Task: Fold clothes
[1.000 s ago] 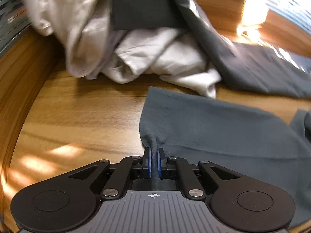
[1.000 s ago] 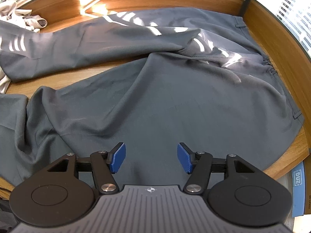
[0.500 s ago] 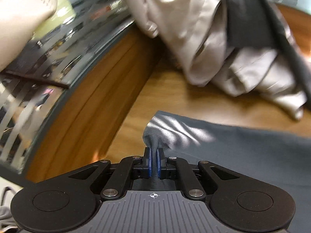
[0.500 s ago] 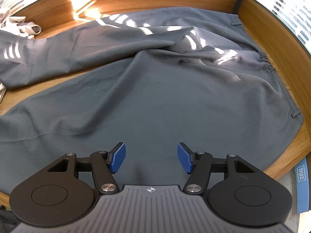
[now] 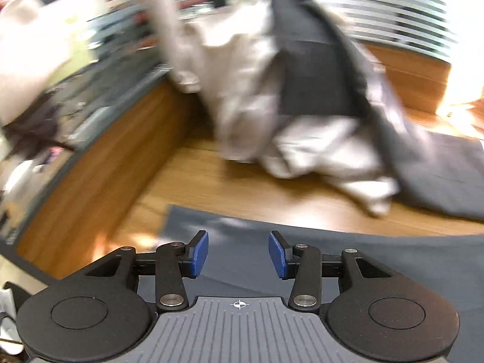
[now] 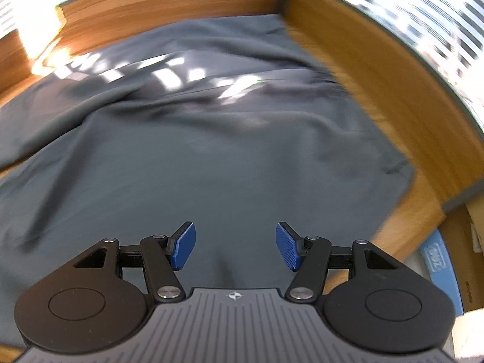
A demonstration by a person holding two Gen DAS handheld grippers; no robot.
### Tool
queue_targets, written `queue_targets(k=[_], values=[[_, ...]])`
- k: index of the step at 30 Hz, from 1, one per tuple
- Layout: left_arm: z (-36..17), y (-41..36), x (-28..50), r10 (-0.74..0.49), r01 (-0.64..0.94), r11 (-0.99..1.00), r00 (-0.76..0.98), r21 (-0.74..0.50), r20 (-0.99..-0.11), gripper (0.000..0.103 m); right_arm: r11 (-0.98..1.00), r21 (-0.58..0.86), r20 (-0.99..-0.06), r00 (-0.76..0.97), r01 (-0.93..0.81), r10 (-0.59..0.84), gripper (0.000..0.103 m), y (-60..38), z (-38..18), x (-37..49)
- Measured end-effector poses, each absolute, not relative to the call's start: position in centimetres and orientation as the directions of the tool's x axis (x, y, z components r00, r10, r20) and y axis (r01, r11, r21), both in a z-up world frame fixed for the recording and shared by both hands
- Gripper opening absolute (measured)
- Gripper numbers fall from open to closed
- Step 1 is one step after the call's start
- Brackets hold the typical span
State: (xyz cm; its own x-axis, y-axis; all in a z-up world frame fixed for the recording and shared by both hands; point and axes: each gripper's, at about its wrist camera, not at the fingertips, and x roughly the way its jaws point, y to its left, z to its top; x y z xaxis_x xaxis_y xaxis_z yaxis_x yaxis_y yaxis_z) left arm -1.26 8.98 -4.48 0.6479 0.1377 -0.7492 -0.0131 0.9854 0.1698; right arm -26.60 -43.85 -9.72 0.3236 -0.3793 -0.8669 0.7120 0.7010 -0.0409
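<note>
Grey trousers (image 6: 211, 157) lie spread across the wooden table (image 6: 423, 211), waist end toward the back right. In the left wrist view one trouser leg's hem (image 5: 302, 242) lies flat near the table's left edge. My left gripper (image 5: 239, 252) hovers just above that hem; its jaws are opening and nothing sits between the blue pads (image 5: 199, 252). My right gripper (image 6: 235, 248) hangs open over the wide middle of the trousers, pads clear of the cloth. Both views are blurred by motion.
A heap of pale and dark clothes (image 5: 287, 96) is piled at the back left of the table. A raised wooden rim (image 6: 378, 69) walls the table's back and right side. A blue-labelled box (image 6: 438, 260) sits beyond the right front corner.
My left gripper, pinched shut on the trouser hem before, has let go, spread its jaws and lifted; the hem now lies flat. My right gripper has slid sideways over the trousers, still open.
</note>
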Motion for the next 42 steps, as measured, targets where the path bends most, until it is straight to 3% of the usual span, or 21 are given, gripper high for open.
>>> queue_targets(k=[6, 13, 17, 21, 24, 25, 28, 38, 42], values=[[-5.5, 0.5, -3.7, -0.115, 0.230, 0.973, 0.583, 0.028, -0.804, 0.055, 0.564, -0.085, -0.842, 0.244, 0.822, -0.482, 0.068, -51.2, -10.4, -30.9], [-8.0, -8.4, -6.9, -0.173, 0.400, 0.915, 0.494, 0.046, -0.852, 0.056, 0.385, -0.020, -0.833, 0.197, 0.923, -0.518, 0.067, -59.5, -12.0, -35.8], [-8.7, -11.6, -8.1, -0.184, 0.421, 0.906, 0.476, 0.038, -0.860, 0.056, 0.295, 0.058, -0.838, 0.207, 0.954, -0.505, 0.047, -63.0, -13.3, -38.1], [-9.0, -14.4, -8.7, -0.193, 0.450, 0.892, 0.460, 0.040, -0.867, 0.056, 0.221, 0.195, -0.850, 0.277, 0.956, -0.449, 0.042, -65.4, -14.6, -39.8], [-9.0, -16.3, -8.7, -0.200, 0.477, 0.878, 0.458, 0.050, -0.866, 0.056, 0.184, 0.279, -0.842, 0.332, 0.943, -0.425, 0.031, -66.2, -15.2, -40.4], [-9.0, -17.0, -8.5, -0.201, 0.482, 0.875, 0.460, 0.053, -0.865, 0.056, 0.183, 0.287, -0.841, 0.339, 0.940, -0.422, 0.019, -66.4, -15.4, -40.4], [-8.9, -18.5, -8.1, -0.206, 0.495, 0.867, 0.466, 0.061, -0.860, 0.056, 0.202, 0.270, -0.836, 0.333, 0.941, -0.435, 0.007, -66.6, -15.3, -40.3], [-8.5, -22.8, -7.1, -0.264, 0.563, 0.824, 0.472, 0.057, -0.841, 0.057, 0.239, 0.049, -0.836, 0.171, 0.970, -0.521, 0.007, -66.8, -14.0, -42.2], [-8.1, -23.4, -6.3, -0.255, 0.550, 0.832, 0.491, 0.070, -0.833, 0.057, 0.352, 0.010, -0.842, 0.198, 0.936, -0.502, 0.021, -67.3, -12.9, -42.2]])
